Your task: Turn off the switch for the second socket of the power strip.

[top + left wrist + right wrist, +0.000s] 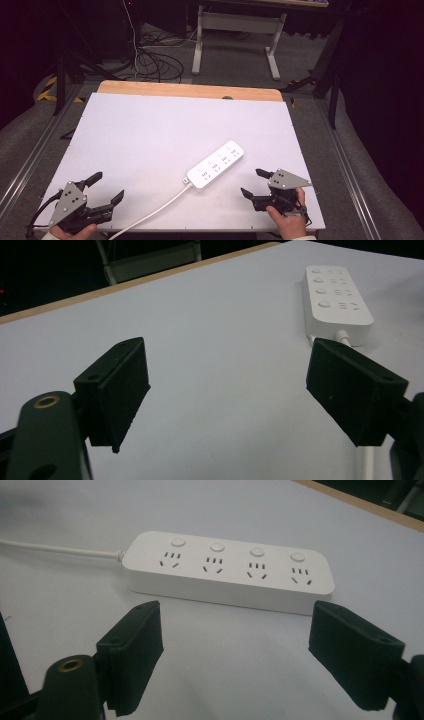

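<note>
A white power strip with several sockets and buttons lies diagonally on the white table, its white cord running to the front edge. My left gripper rests at the front left corner, open and empty, with the strip far off past its right jaw. At the front right my right gripper is open and empty, a short way from the strip, which lies broadside just beyond its jaws.
The table's wooden back edge shows behind the white top. On the floor beyond are tangled cables and a white desk frame. Metal rails run along both table sides.
</note>
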Action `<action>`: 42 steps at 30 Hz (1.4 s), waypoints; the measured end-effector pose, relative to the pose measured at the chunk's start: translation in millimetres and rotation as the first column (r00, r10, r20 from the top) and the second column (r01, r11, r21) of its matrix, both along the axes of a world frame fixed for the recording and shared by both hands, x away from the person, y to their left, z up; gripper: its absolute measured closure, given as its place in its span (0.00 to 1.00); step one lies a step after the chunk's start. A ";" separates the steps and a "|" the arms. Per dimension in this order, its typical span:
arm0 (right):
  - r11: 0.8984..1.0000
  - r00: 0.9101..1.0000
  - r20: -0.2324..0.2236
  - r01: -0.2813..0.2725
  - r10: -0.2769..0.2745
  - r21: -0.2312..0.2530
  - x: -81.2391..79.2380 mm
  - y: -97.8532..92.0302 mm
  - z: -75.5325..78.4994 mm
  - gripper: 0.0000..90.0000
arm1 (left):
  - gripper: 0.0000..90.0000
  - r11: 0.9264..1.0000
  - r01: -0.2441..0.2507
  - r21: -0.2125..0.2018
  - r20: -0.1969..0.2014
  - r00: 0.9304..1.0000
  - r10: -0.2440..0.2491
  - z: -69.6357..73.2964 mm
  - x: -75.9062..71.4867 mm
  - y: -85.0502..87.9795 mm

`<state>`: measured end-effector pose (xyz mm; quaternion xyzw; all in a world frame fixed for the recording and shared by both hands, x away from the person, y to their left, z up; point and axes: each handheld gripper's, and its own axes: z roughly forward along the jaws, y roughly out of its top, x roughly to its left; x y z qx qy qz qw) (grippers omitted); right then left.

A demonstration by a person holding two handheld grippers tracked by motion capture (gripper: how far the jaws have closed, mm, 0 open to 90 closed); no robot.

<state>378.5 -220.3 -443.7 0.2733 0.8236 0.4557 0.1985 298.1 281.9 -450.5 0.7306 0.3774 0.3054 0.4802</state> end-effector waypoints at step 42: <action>0.994 0.997 -0.048 -0.061 0.057 -0.094 57.3 72.3 56.4 0.36 | 0.20 1.000 -0.006 0.009 -0.001 1.000 0.006 -0.3 0.4 -0.2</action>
